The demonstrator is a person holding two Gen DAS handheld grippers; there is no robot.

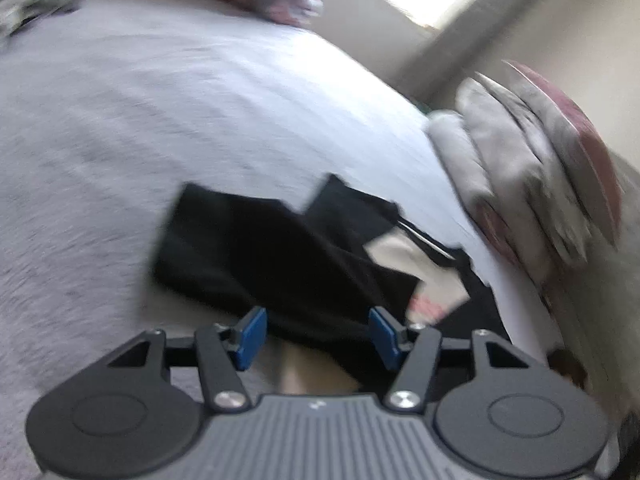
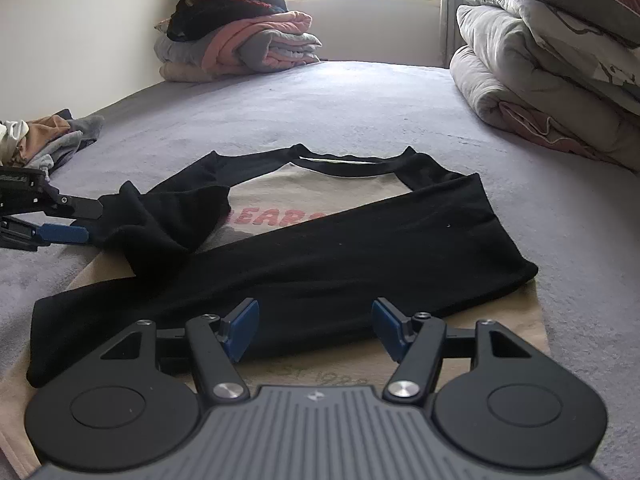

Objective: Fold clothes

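The bed [image 2: 360, 104] carries a cream shirt [image 2: 320, 196] with black sleeves, lying flat near the front edge; one sleeve [image 2: 320, 256] is folded across the chest. The other sleeve [image 2: 168, 208] is bunched at the left side. The right gripper [image 2: 316, 328] hovers over the folded sleeve, jaws apart, empty. The left gripper [image 2: 86, 222] sits at the bunched sleeve, jaws parted. Risk: a shallow pinch may slip, or drag the sleeve and skew the fold.
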